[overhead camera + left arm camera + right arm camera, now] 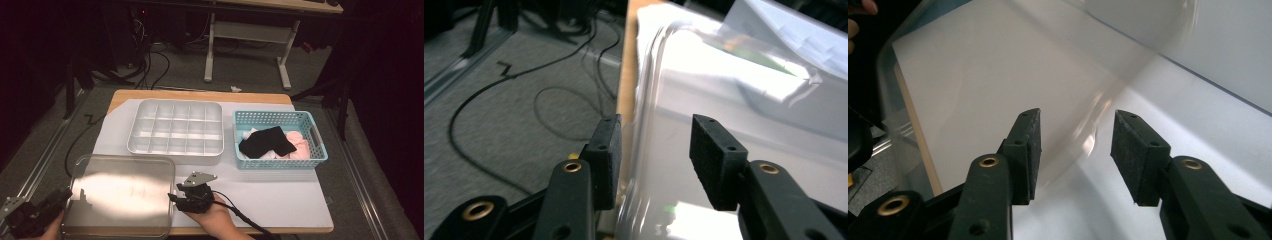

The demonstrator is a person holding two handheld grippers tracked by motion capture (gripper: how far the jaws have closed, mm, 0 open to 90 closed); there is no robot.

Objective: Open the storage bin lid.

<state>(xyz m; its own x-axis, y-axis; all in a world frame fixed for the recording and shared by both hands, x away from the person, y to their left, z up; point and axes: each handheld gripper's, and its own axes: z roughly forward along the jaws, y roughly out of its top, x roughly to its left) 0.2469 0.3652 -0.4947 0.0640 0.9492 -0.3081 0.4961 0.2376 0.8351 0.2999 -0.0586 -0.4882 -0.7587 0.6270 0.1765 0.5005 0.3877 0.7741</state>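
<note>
Nearest to me, the clear lid (120,195) lies flat on the front left part of the desk (280,200), its near edge at the desk's front rim. I take it to be the cover of the divided tray behind it, parked here so the compartments are free.

My left gripper (30,215) sits at the lid's left front corner. In the left gripper view the jaws straddle the lid's curved rim (649,125), one pad outside over the floor, one over the lid, with clear gaps on both sides; so they are open, not pinching. My right gripper (192,197) is at the lid's right front corner. In the right gripper view the rim (1088,130) passes between the pads without either touching it: open too. With the lid down and both sets of jaws slack around its edges, I judge it has been set down and let go, and the hands can back off sideways.

Behind the lid is the grey divided tray (175,127), its compartments looking bare. To its right, just beside it, stands the teal basket (280,140), holding a black cloth (267,140) over pink (300,145) and white pieces, probably what goes into the compartments.

Beyond the desk are floor cables (155,65) and another table's legs (285,60).
</note>
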